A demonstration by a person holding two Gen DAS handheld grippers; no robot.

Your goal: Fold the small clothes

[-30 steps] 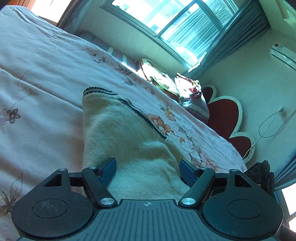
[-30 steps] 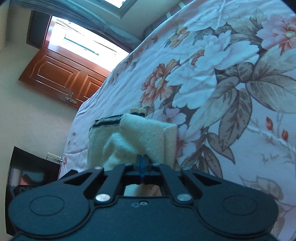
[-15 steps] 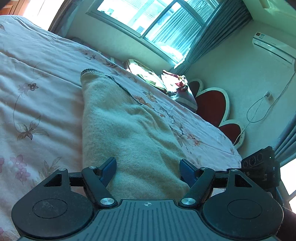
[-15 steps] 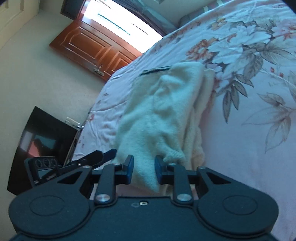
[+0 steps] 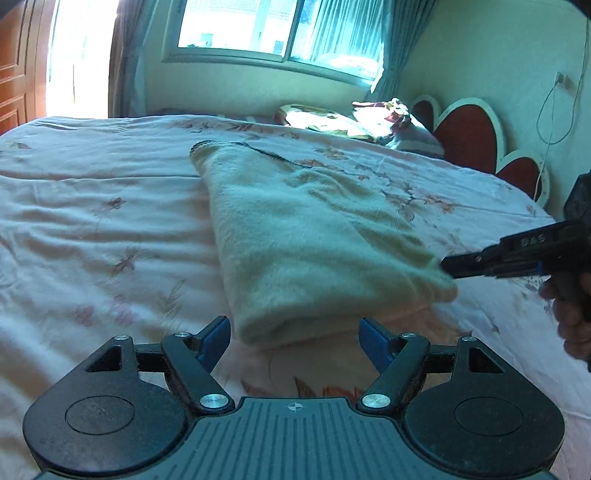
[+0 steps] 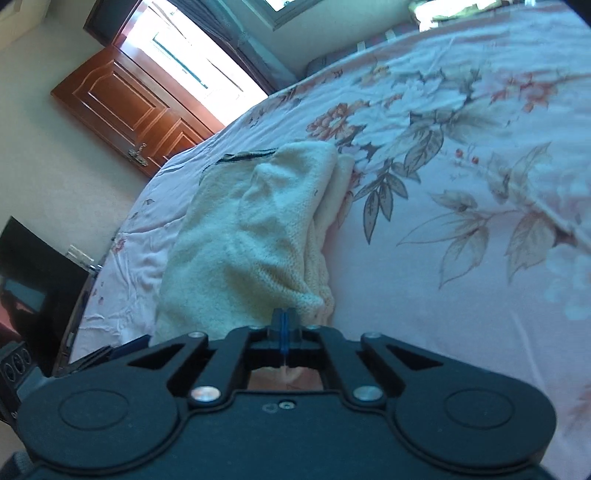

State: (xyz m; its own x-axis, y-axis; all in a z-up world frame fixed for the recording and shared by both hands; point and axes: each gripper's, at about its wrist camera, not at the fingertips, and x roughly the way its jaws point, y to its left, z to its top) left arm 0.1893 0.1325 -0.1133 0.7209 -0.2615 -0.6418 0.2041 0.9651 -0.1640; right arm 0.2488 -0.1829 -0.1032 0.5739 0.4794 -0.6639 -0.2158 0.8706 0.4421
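A cream knitted garment (image 5: 310, 236) with a dark striped hem lies folded lengthwise on the floral bed cover (image 5: 103, 221). My left gripper (image 5: 294, 338) is open and empty, its blue fingertips just short of the garment's near edge. My right gripper (image 6: 283, 318) is shut, its tips at the near corner of the garment (image 6: 251, 243); I cannot tell whether cloth is pinched. In the left wrist view the right gripper (image 5: 448, 266) comes in from the right, touching the garment's right corner.
Pillows and bundled cloth (image 5: 354, 122) lie at the head of the bed by a red heart-shaped headboard (image 5: 469, 136). A window (image 5: 273, 29) is behind. A wooden door (image 6: 129, 110) and a dark cabinet (image 6: 26, 280) stand beyond the bed's far edge.
The garment has been laid down flat on the bed. My left gripper has pulled back off it and stays open. My right gripper opened half a second ago and has now shut.
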